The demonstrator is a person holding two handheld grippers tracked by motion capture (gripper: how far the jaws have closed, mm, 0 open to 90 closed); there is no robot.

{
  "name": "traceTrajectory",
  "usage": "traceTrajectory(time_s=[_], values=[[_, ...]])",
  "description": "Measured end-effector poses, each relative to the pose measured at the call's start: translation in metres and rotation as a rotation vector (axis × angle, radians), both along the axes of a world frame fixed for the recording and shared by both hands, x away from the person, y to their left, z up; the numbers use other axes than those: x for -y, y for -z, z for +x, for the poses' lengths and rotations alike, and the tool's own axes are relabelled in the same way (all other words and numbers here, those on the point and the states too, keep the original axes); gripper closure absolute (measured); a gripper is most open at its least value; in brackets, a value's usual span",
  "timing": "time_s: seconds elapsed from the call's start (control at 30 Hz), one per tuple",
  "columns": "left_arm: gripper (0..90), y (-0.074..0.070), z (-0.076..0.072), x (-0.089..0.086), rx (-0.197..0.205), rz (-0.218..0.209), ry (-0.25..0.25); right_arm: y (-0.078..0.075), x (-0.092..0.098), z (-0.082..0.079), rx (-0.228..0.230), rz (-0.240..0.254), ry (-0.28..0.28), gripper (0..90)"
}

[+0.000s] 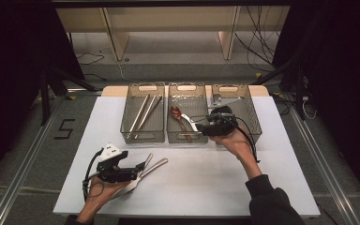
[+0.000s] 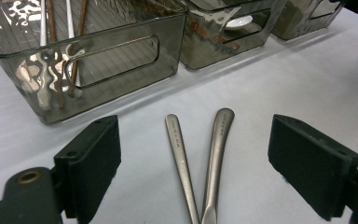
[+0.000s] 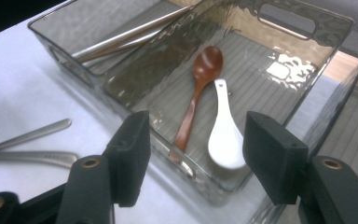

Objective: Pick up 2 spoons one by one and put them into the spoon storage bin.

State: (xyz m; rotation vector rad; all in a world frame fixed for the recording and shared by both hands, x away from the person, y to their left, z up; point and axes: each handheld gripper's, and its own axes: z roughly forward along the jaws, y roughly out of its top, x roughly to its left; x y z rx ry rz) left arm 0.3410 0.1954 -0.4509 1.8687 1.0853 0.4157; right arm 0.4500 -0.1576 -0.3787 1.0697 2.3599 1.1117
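Three smoky clear bins in a row at 12 o'clock: left bin (image 1: 143,134), middle bin (image 1: 184,136), right bin (image 1: 252,112). Chopsticks (image 1: 145,112) in the left bin: about four, exact count unclear. Spoons, two, in the middle bin: one brown wooden spoon (image 3: 196,95), one white ceramic spoon (image 3: 224,135). Metal utensils on the table at 7 o'clock: two steel handles (image 2: 200,158), side by side.

Three bins (image 1: 143,137) stand side by side at the bench's (image 1: 262,178) far edge, walling off that way. In front of them the white top lies open, save two metal handles (image 2: 200,158) by the left gripper (image 1: 140,169).
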Motion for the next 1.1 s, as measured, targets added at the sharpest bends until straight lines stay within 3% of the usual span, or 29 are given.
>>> traceTrajectory(time_s=[0.53, 1.1], values=[[16.6, 0.0, 0.004, 0.002, -0.048, 0.03, 0.014, 0.015, 0.022, -0.039, -0.004, 0.078, -0.023, 36.6], [16.6, -0.004, 0.014, 0.011, -0.137, 0.146, 0.047, 0.031, 0.038, -0.065, -0.021, 0.111, -0.024, 33.0]])
